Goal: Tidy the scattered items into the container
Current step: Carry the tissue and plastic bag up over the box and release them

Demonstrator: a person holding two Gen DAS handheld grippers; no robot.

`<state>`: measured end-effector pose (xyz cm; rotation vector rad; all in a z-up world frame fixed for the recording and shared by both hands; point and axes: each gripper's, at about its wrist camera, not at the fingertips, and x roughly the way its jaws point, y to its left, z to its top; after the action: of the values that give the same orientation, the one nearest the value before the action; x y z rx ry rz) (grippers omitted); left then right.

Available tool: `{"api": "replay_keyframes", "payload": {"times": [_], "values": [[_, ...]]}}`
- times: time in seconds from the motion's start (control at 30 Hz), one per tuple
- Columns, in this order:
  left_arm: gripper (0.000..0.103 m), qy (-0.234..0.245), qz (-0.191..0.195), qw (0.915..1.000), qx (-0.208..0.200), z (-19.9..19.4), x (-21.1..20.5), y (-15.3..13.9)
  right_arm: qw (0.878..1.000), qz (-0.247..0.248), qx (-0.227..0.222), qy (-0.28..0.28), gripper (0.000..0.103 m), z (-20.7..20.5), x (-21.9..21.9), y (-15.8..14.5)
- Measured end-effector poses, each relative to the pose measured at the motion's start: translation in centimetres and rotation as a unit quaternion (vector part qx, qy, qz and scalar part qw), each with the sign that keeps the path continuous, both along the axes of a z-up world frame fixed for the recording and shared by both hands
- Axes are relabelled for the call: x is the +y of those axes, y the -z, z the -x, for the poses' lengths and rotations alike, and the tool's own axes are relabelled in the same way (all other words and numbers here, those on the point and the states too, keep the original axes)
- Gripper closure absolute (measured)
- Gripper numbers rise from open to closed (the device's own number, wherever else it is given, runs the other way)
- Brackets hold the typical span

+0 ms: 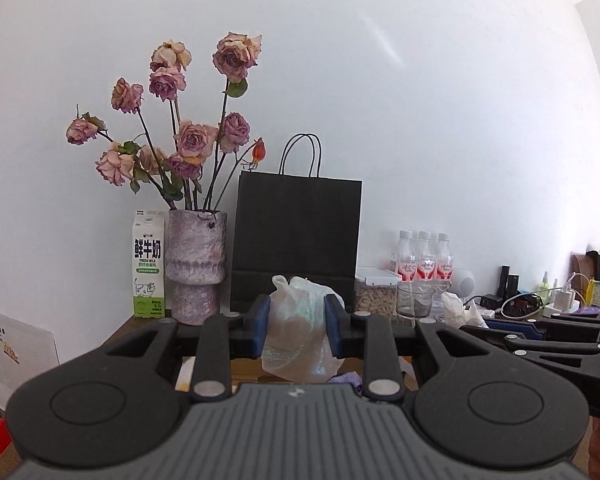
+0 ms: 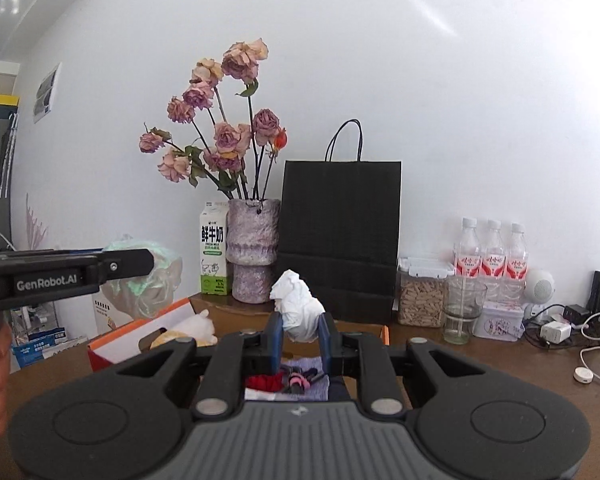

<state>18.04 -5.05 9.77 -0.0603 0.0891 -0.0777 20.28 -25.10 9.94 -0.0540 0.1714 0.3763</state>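
The left gripper is clamped on a crumpled clear plastic bag, its blue pads pressing both sides, so the jaws stand only a little apart; the bag is held up above the table. The right gripper is nearly closed, pinching a wad of white tissue that sticks up between its pads, also clear of the table. Below and ahead of the right gripper sits the orange-edged box, the container, with fabric bits and other soft things inside. Along the wall: one milk carton, one vase holding about nine dried roses, one black paper bag, three bottles, one jar of pale pellets, one glass, one small tin
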Motion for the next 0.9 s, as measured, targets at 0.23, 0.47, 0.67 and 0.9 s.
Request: {"api": "replay_keyframes", "payload": {"times": [0.23, 0.47, 0.67, 0.9], "values": [[0.074, -0.073, 0.044, 0.9962, 0.018, -6.8, 0.6, 0.4, 1.0, -0.002, 0.007, 0.017, 0.086, -6.2, 2.3, -0.9], [0.074, -0.107, 0.026, 0.9906, 0.08, -11.7, 0.4, 4.3, 0.998, -0.004, 0.057, 0.04, 0.086, -11.4, 3.5, 2.5], [0.074, -0.112, 0.019, 0.9896, 0.088, -11.8, 0.9, 5.4, 0.997, 0.009, 0.064, 0.037, 0.086, -12.0, 3.8, 4.0], [0.074, -0.11, -0.001, 0.9903, 0.085, -11.5, 0.2, 6.0, 0.997, 0.011, 0.065, 0.046, 0.086, -12.0, 3.4, 4.9]]}}
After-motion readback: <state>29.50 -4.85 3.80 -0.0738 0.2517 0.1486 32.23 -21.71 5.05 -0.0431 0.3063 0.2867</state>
